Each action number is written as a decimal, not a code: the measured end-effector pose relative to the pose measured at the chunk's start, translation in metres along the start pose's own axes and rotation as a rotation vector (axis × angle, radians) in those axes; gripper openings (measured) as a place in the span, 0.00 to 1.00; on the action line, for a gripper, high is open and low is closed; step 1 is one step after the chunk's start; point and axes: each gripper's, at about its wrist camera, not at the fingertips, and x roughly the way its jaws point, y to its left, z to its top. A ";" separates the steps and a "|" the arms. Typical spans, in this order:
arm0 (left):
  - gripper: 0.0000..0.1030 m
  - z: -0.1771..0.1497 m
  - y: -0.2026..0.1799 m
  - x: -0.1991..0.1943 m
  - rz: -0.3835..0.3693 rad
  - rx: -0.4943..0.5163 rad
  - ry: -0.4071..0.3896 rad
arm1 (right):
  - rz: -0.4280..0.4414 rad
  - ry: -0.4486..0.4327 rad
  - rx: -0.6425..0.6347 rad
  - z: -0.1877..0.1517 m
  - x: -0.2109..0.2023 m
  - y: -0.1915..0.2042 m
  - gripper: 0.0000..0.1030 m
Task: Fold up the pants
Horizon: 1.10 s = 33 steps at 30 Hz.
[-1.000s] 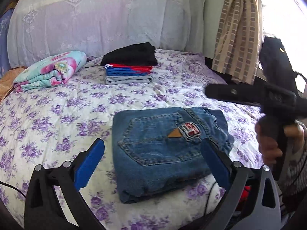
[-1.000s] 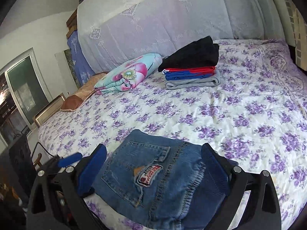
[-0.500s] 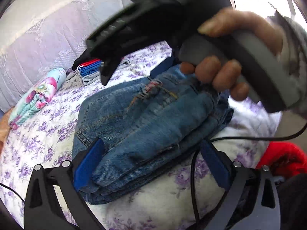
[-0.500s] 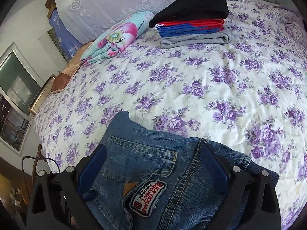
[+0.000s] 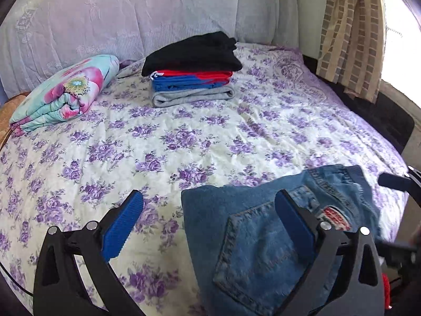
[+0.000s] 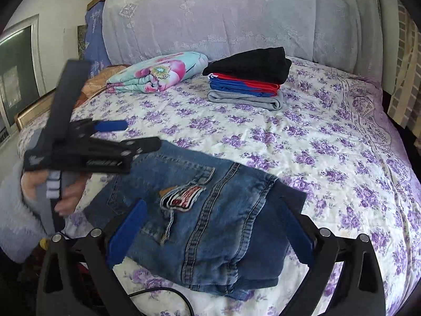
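Your left claw (image 5: 208,226) gapes empty, jeans (image 5: 265,239) under its right finger; your right claw (image 6: 210,234) gapes wide astride the folded jeans on the bed (image 6: 329,142).

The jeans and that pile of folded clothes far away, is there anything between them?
Nothing but flowery bedspread lies between the jeans and the clothes pile. Both wrist views show it.
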 end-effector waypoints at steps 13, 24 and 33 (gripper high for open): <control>0.96 -0.008 0.012 0.018 -0.023 -0.106 0.085 | 0.015 0.017 0.011 -0.027 0.012 0.001 0.96; 0.95 -0.036 0.005 -0.031 0.045 -0.126 0.023 | -0.050 0.059 0.272 -0.011 0.036 -0.065 0.96; 0.95 -0.050 0.014 -0.023 0.041 -0.203 0.042 | 0.123 0.084 0.451 -0.034 0.050 -0.090 0.96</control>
